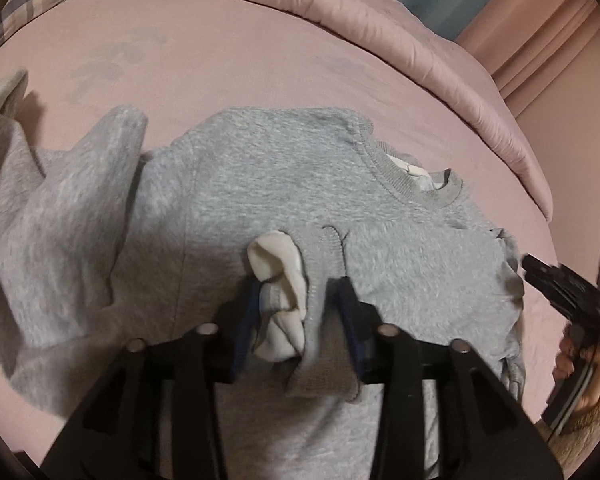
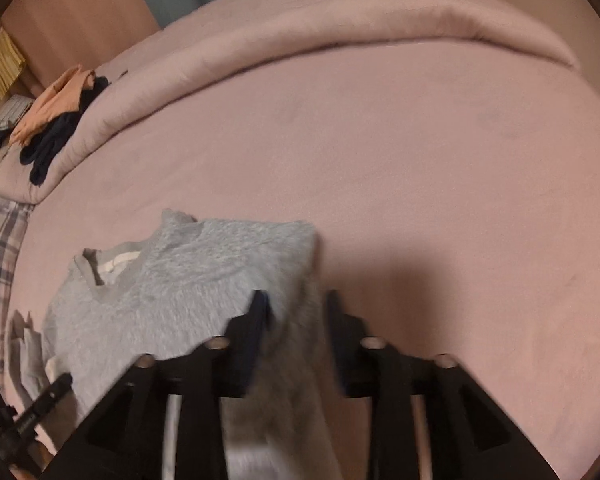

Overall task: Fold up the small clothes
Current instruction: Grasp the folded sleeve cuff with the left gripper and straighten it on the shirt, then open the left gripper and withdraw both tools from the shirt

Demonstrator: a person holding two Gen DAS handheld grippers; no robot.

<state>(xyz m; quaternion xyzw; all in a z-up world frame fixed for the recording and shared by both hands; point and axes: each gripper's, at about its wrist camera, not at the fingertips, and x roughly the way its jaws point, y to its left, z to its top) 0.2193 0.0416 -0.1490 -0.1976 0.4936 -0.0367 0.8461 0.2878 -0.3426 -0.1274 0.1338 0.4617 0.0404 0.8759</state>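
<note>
A small grey sweatshirt (image 1: 260, 184) lies on the pink bed, neck opening to the right in the left wrist view. My left gripper (image 1: 300, 284) has its jaws apart with the sleeve cuff (image 1: 320, 264), white lining showing, lying between them over the body. In the right wrist view the sweatshirt (image 2: 172, 280) lies at lower left. My right gripper (image 2: 296, 300) is open, with a grey fold of the garment's edge hanging between its fingers. The right gripper also shows at the right edge of the left wrist view (image 1: 560, 292).
A rolled pink duvet (image 1: 380, 24) runs along the far side of the bed. A plaid pillow (image 1: 28, 4) lies at far left. Dark and orange clothes (image 2: 56, 124) sit on the duvet. Pink sheet (image 2: 420, 160) stretches beyond the sweatshirt.
</note>
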